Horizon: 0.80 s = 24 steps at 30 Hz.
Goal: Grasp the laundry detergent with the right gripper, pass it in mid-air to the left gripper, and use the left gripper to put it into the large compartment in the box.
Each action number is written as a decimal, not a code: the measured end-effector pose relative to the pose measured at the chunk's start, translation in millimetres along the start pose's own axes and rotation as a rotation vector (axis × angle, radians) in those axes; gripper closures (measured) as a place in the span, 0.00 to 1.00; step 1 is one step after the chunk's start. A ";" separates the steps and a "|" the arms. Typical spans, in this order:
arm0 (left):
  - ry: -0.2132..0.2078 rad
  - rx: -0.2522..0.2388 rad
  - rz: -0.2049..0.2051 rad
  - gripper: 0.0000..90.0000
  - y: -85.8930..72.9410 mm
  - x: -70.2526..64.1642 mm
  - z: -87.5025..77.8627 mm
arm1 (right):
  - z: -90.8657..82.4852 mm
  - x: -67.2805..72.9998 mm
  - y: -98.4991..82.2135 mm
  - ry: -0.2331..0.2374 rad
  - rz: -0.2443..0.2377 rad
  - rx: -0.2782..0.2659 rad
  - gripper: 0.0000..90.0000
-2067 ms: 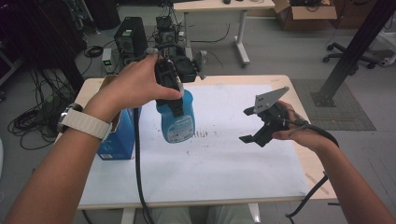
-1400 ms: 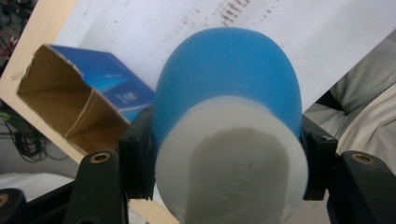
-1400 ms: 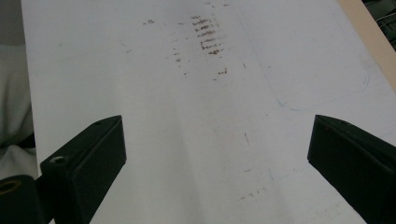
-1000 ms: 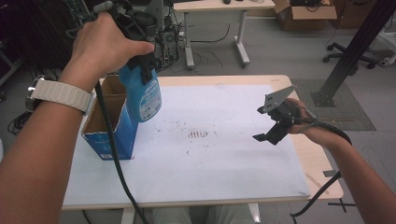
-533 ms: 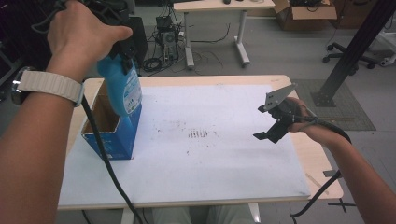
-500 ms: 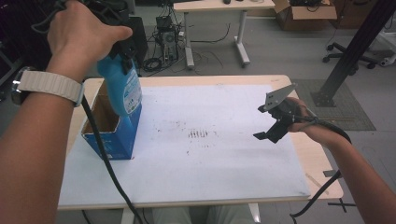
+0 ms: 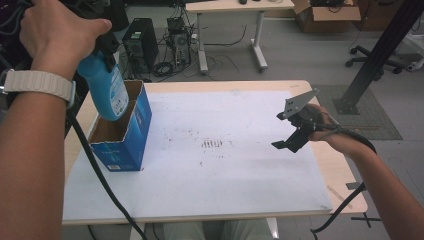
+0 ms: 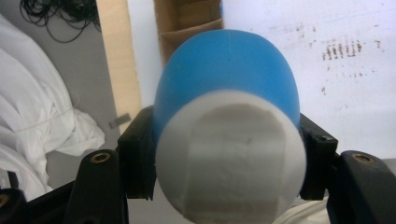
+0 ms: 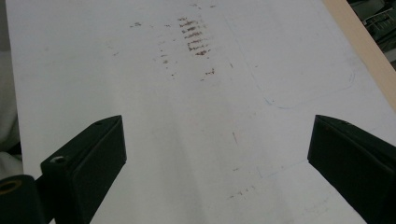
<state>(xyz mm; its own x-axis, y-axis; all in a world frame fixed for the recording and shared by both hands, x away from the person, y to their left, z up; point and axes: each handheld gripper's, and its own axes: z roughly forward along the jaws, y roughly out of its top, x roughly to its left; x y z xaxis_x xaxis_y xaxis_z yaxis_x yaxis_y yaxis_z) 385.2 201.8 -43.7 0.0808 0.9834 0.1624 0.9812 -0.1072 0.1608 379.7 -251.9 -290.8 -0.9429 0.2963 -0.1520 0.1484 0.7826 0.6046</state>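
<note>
From the high view, the person's left hand [image 7: 59, 36] is holding the left gripper [image 7: 102, 52] up at the table's far left corner, and a blue bottle [image 7: 106, 90] is hanging from it by the neck. The bottle's base is tilting into the open top of the blue cardboard box [image 7: 125, 131], which is standing on the white sheet [image 7: 215, 170]; gripping at the cap end is keeping the body free to slide down between the box walls. The right gripper [image 7: 289, 141] is hovering well apart, over the sheet's right side, apparently keeping clear of the work.

In the left gripper view, the black jaws are pressing on either side of the bottle [image 8: 229, 65] just below its white cap [image 8: 231, 156], and part of the box [image 8: 187, 23] is lying beyond it, so the bottle seems lined up for lowering.

In the right gripper view, the jaws are standing wide apart with nothing between them, above the smudged sheet [image 9: 196, 121].
</note>
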 end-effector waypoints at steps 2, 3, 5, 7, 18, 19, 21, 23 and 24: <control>0.005 -0.003 -0.013 0.42 0.3 2.8 3.1 | 0.0 -0.1 0.1 0.000 -0.002 -0.001 0.05; 0.009 -0.004 -0.014 0.42 0.6 3.8 5.2 | 0.0 -0.1 0.2 0.000 -0.001 -0.001 0.05; 0.010 0.003 -0.017 0.42 1.1 7.6 12.4 | 1.1 -0.1 -0.2 -0.003 -0.001 0.003 0.05; 0.008 0.000 -0.020 0.42 1.2 9.1 14.6 | 1.5 -0.1 -0.5 -0.004 0.002 0.005 0.05; 0.013 -0.016 -0.019 0.42 4.3 21.6 42.9 | 1.2 -3.5 -2.8 -0.012 0.020 0.004 0.05; 0.013 -0.016 -0.019 0.42 4.3 21.6 42.9 | 0.9 -3.9 -3.0 -0.013 0.021 0.003 0.05; 0.017 -0.014 -0.014 0.42 5.4 22.4 51.3 | 0.9 -4.1 -3.3 -0.014 0.024 0.005 0.05; 0.022 -0.018 -0.005 0.42 6.0 22.5 57.7 | 1.3 -4.1 -4.5 -0.012 0.026 0.013 0.05; 0.022 -0.020 -0.003 0.42 6.1 22.7 61.3 | 1.3 -4.1 -4.5 -0.012 0.026 0.013 0.05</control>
<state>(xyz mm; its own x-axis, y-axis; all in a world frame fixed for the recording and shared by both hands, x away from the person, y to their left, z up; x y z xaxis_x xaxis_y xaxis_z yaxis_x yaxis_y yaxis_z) 403.8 232.4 -98.7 0.0733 0.9803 0.1834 0.9778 -0.1069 0.1805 383.2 -255.9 -293.8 -0.9351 0.3229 -0.1462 0.1764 0.7817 0.5982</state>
